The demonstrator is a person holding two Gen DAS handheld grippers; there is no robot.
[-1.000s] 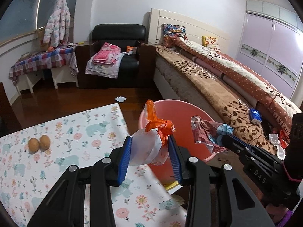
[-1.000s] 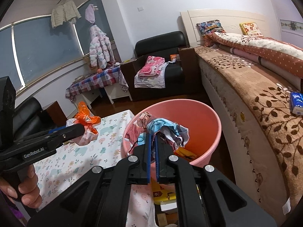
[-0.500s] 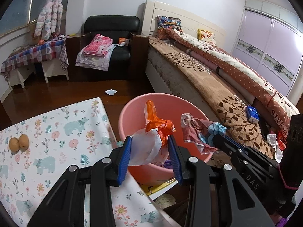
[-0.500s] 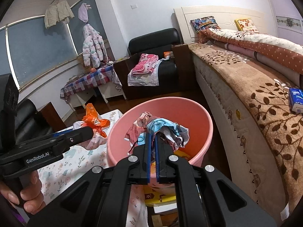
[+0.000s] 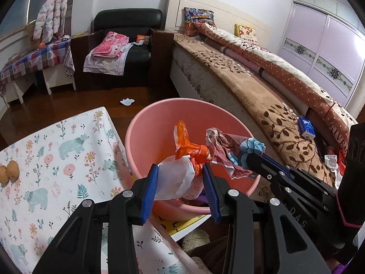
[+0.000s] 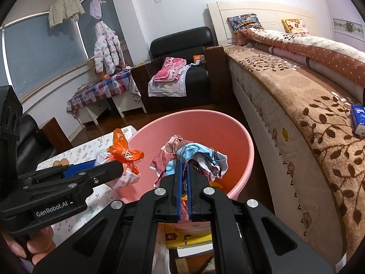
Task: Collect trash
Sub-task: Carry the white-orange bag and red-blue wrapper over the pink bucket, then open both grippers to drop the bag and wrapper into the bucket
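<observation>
A pink plastic bin (image 5: 146, 125) (image 6: 247, 146) stands on the floor between the table and the bed. My left gripper (image 5: 180, 171) is shut on a knotted white bag with an orange plastic top (image 5: 175, 178), held over the bin's near rim. My right gripper (image 6: 184, 166) is shut on a crumpled pink and blue wrapper (image 6: 200, 155), held over the bin's mouth. In the left wrist view the right gripper (image 5: 251, 158) and its wrapper (image 5: 225, 146) come in from the right. In the right wrist view the left gripper (image 6: 118, 169) with its bag (image 6: 124, 157) comes in from the left.
A table with a floral cloth (image 5: 45, 159) lies left of the bin, with two brown round things (image 5: 9, 171) on it. The bed (image 5: 262, 96) runs along the right, a blue tissue pack (image 5: 306, 127) on it. A white scrap (image 5: 127, 101) lies on the floor. Yellow packaging (image 6: 187, 239) sits under the bin's front.
Both grippers have moved forward and down toward the bin, each keeping its load. The bag has passed from above the table's edge to over the bin's rim.
</observation>
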